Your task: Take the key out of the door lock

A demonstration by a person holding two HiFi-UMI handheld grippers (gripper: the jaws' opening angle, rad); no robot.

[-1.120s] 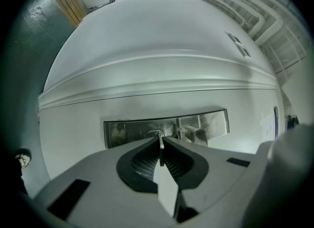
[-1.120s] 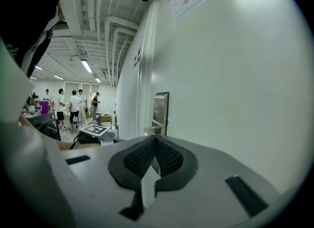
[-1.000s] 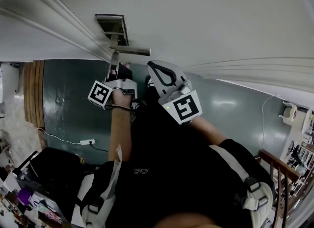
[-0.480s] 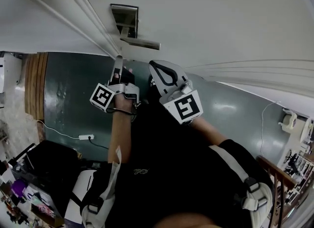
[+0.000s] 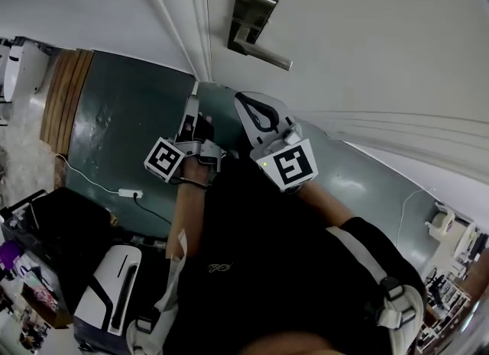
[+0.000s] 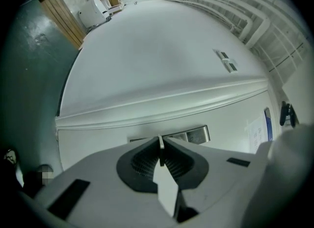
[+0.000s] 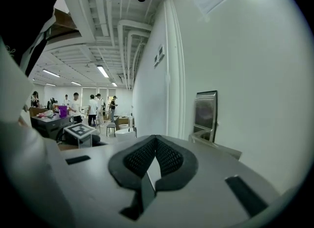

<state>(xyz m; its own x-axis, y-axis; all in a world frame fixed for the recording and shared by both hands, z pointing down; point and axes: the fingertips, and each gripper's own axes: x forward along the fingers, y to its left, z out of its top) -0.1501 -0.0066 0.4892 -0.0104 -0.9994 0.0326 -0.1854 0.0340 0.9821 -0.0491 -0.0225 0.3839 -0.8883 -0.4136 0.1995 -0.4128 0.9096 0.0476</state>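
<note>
Near the door lock (image 5: pixel 252 11) but apart from it, my left tool (image 5: pixel 195 94) is clamped on a thin blade, apparently the key (image 6: pixel 160 154), already free. I judge a firm, level grip best. My right tool (image 7: pixel 155 143) is closed, empty.

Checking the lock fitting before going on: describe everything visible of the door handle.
The door handle is a silver, brushed-looking metal fitting: a tall rectangular backplate fixed flat on the white door, close beside the moulded door edge, with a straight lever sticking out from its lower end. The plate face is dull and faintly reflective. Nothing is stuck in it that can be seen, and nothing touches it.
</note>
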